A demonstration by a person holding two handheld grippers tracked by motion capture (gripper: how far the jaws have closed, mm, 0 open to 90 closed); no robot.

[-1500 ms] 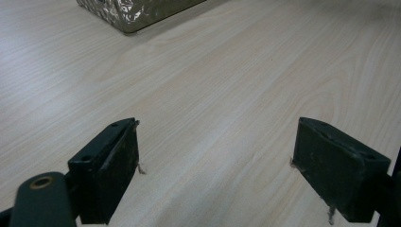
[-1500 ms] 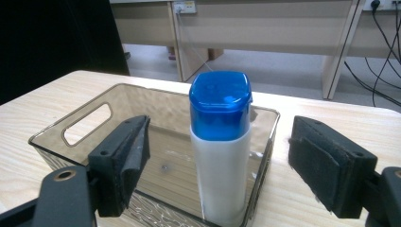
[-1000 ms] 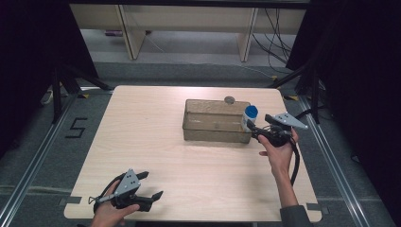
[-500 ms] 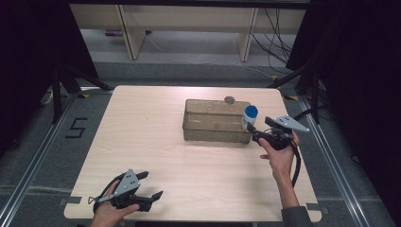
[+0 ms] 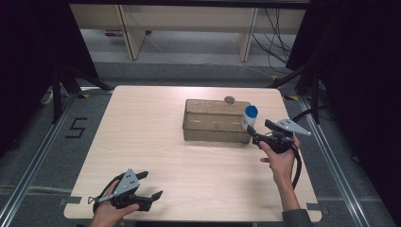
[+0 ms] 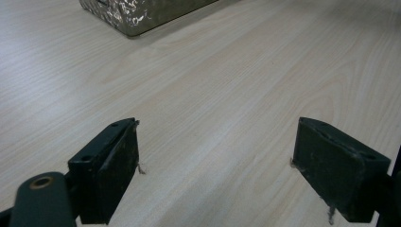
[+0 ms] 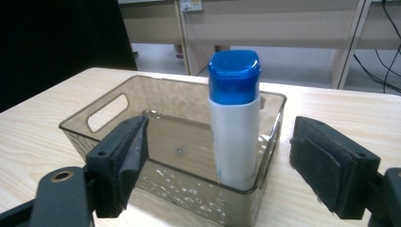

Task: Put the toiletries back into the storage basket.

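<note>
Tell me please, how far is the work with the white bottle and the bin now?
Done, it seems: the white bottle with the blue cap stands upright inside the clear bin, at its right end. In hand: the right gripper sits just outside that end, jaws wide open, pads clear of the bottle. Left: probably drawing that gripper away. The left gripper rests open near the table's front edge.

Lab recording booth: black curtains, taped floor number, trailing cables.

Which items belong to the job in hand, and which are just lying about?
In the job: white bottle with blue cap, standing in the clear bin; right gripper, open, facing it.
Lying about: small round object behind the bin; left gripper, idle, open.
</note>
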